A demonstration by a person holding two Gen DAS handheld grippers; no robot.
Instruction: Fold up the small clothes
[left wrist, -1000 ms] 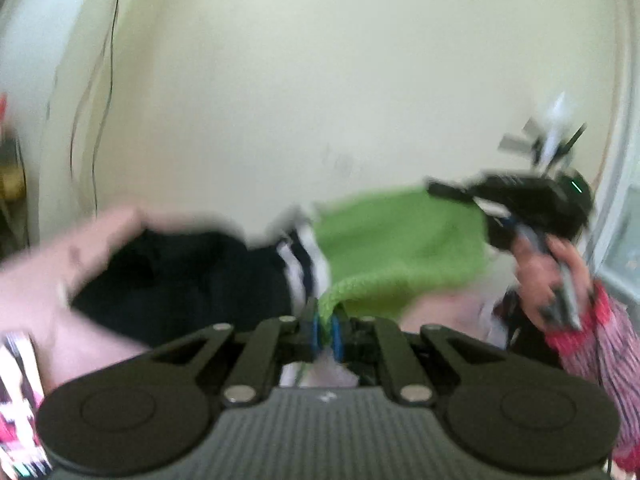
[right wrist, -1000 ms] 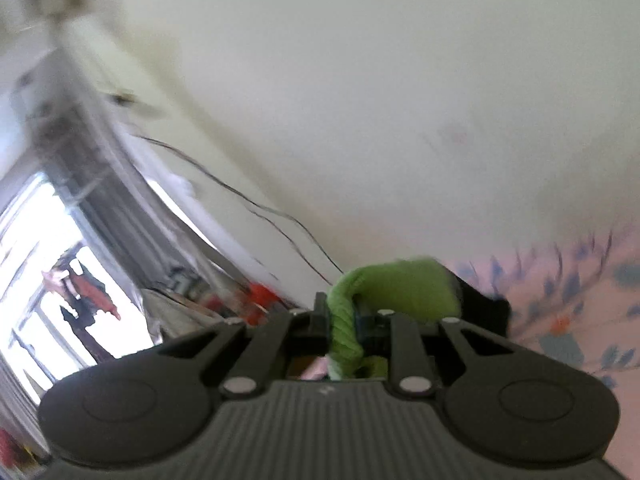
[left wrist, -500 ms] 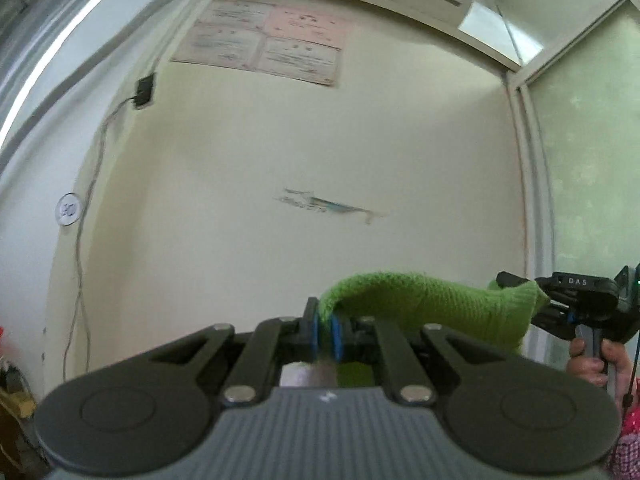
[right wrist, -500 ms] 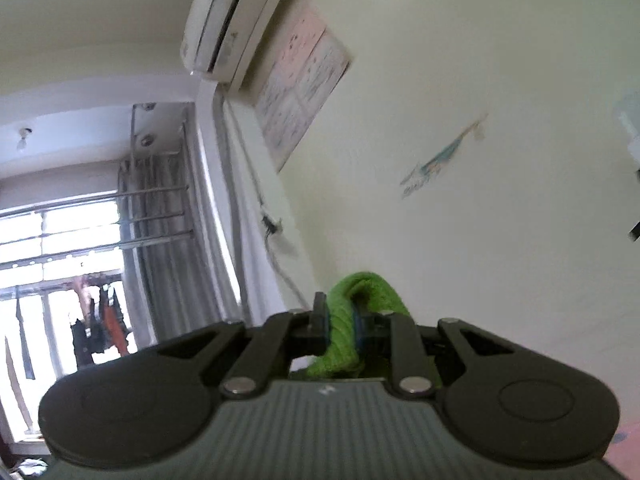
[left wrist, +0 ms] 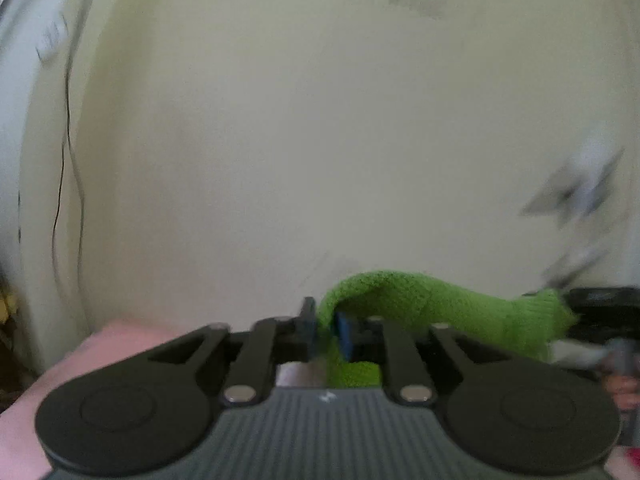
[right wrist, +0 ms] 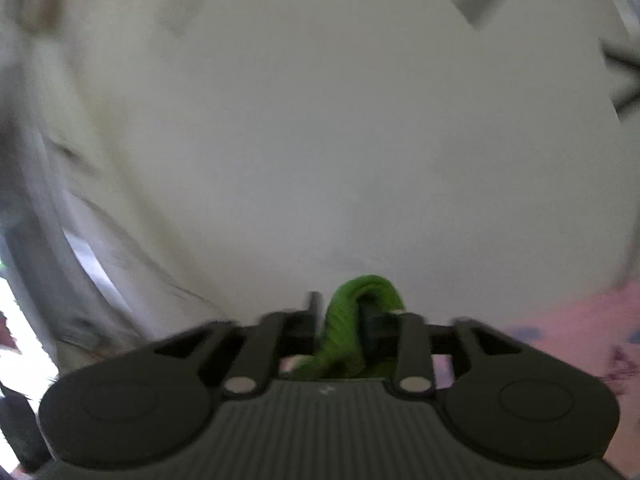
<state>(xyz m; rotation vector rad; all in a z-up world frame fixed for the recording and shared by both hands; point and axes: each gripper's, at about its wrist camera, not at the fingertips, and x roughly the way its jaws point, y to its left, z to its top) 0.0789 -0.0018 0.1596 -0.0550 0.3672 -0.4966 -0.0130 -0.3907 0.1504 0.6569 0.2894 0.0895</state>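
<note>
A green knitted garment (left wrist: 440,308) hangs stretched between my two grippers, in front of a cream wall. My left gripper (left wrist: 326,322) has one end of it; its jaws are opening, and the cloth still fills the narrow gap and touches both pads. At the far right of the left wrist view the other end reaches the blurred dark body of the right gripper (left wrist: 600,298), held by a hand (left wrist: 624,392). In the right wrist view my right gripper (right wrist: 342,316) is opening wide. The green garment (right wrist: 360,292) lies loosely between its fingers, draped over the right one.
A pink patterned sheet (right wrist: 580,320) lies low on the right, and its pink edge (left wrist: 120,340) shows low on the left in the left wrist view. A thin black cable (left wrist: 60,200) runs down the wall. A bright window (right wrist: 24,320) is at the left.
Both views have swung down from the upper wall, and the pink sheet is back in sight. Both pairs of jaws have parted, the right far more. The garment still spans both grippers.
</note>
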